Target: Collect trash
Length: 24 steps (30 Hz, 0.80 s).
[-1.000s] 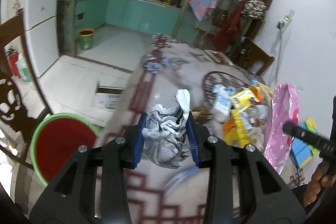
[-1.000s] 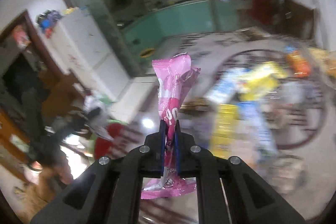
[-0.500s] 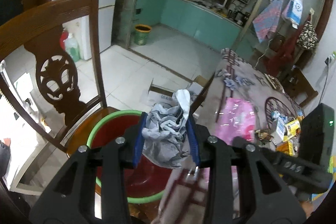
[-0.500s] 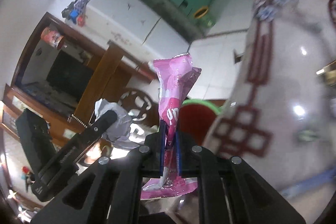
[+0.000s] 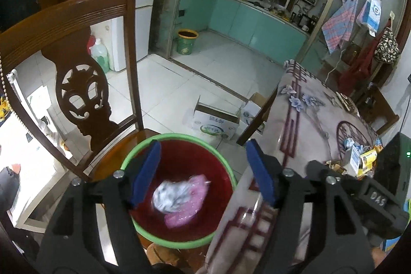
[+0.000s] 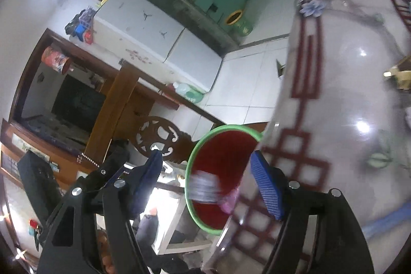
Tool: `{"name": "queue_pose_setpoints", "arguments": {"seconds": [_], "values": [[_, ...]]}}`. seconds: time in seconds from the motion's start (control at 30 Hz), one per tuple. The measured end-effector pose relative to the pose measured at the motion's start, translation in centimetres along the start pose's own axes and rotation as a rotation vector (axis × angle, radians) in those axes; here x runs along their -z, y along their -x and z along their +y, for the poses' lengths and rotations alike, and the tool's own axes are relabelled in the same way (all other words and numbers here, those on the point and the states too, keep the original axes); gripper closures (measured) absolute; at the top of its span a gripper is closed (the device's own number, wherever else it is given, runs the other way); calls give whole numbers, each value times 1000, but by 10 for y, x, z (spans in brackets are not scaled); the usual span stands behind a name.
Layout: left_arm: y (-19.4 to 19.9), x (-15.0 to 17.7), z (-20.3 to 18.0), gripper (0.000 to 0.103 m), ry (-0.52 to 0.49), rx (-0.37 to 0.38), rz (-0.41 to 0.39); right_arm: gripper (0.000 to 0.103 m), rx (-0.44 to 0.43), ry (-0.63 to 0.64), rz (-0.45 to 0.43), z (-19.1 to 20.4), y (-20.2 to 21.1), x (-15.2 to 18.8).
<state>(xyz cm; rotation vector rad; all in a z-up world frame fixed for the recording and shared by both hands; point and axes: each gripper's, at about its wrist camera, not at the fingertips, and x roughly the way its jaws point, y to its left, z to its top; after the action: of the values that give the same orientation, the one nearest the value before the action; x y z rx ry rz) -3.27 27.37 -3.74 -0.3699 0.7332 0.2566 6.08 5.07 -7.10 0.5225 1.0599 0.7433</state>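
A red bin with a green rim (image 5: 179, 136) stands on a wooden chair seat beside the table. Inside it lie a crumpled grey-white wrapper (image 5: 172, 197) and a pink wrapper (image 5: 190, 212). My left gripper (image 5: 203, 145) hangs over the bin, its jaws opening with nothing between the blue pads. My right gripper (image 6: 206, 154) is over the same bin rim (image 6: 231, 126), jaws also opening and empty. Below it the grey-white wrapper (image 6: 205, 186) shows as a blur and the pink wrapper (image 6: 228, 202) peeks out by the table edge.
The carved chair back (image 5: 77, 84) rises left of the bin. The table with a patterned cloth (image 5: 303, 135) runs along the right, with several packets (image 5: 359, 156) piled far back. Open cardboard boxes (image 5: 215, 122) sit on the tiled floor.
Both grippers swung from the table to above the bin, then opened. The grey-white wrapper left the left jaws and the pink wrapper left the right jaws; both now sit in the bin.
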Motion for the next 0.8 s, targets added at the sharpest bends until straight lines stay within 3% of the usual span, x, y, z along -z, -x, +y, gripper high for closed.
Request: {"name": "queue_pose_setpoints", "arguments": {"seconds": [0.2,0.5,0.73,0.77,0.8], "values": [[-1,4,-23,34,-39,30,9,32,58,15,-51,-14,47,11],[-4,16,-82,32,-134,114,38,32,214,134,-113,-30,124,38],[-7,29,-134,30,-197,187,70,32,416,166,-202,-70,200,58],[-8,31,-144,30,-210,200,74,31,445,151,-208,-80,209,61],[-8,33,-152,30,-220,208,76,24,479,127,-215,-94,217,65]]}}
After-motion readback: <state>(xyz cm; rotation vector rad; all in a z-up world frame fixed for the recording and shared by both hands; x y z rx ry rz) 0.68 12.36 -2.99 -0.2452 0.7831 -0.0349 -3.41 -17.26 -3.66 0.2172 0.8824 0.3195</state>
